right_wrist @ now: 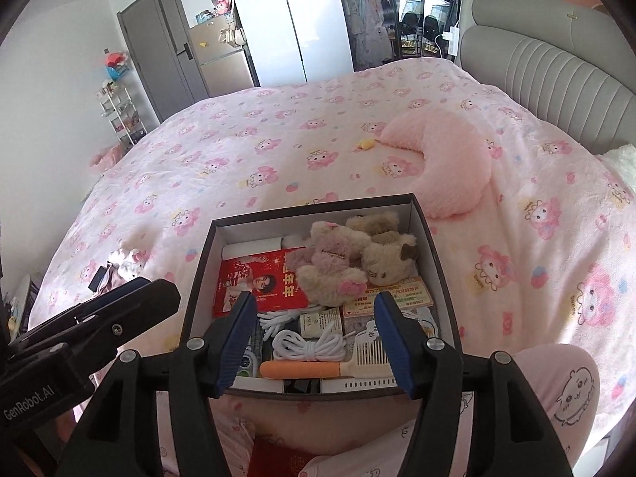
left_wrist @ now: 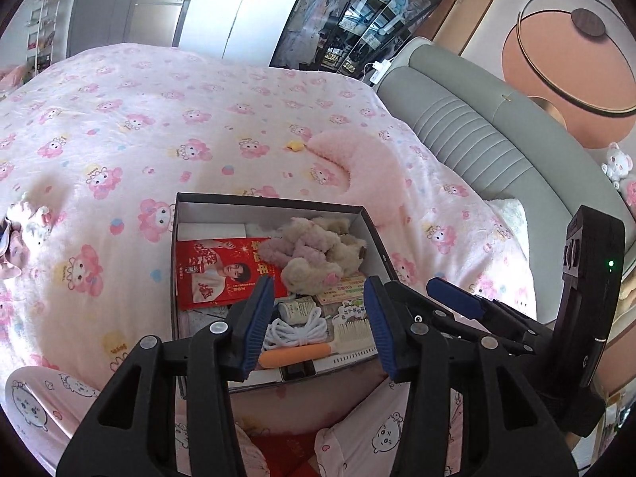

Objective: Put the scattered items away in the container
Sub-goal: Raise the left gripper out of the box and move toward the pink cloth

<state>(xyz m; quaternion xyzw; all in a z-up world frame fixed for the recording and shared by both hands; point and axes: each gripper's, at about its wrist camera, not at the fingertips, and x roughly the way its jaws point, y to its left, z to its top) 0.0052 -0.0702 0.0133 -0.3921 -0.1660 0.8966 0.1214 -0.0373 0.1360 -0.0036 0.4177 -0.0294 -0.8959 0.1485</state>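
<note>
1. Box (right_wrist: pixel 433 246), the dark-walled container, is sitting on the bed (right_wrist: pixel 278 151) just ahead of the person's lap, filling the lower middle of both wrist views.
2. Already lying inside it: plush bears (right_wrist: pixel 349 262) at 1 o'clock of the box's middle, a red printed booklet (right_wrist: pixel 258 290) at 9 o'clock, a white coiled cord (right_wrist: pixel 310 348) and a comb with an orange handle (right_wrist: pixel 302 369) along the near wall at 6 o'clock, plus a small bottle and some cards between them.
3. Left tool (left_wrist: pixel 318 322) is hanging above the near end of the box with its blue pads spread and nothing between them.
4. Right tool (right_wrist: pixel 314 342) is hovering over the same end, jaws standing wide apart and likewise pinching nothing; each tool is showing at the side of the other's view.
5. Most of the tidying is looking done, judging by how full the box is.
6. Still lying out on the bedspread: a small cluster of plush charms with something dark beside it (right_wrist: pixel 119 266) at 9 o'clock of the box, well apart from it.
7. A pink crescent pillow (right_wrist: pixel 449 159) at 1 o'clock and a tiny yellow piece (right_wrist: pixel 366 144) near its tip are also resting outside; whether these are counting as scattered items I cannot tell.
8. A red item is showing under the tools by the lap, too hidden to name.
</note>
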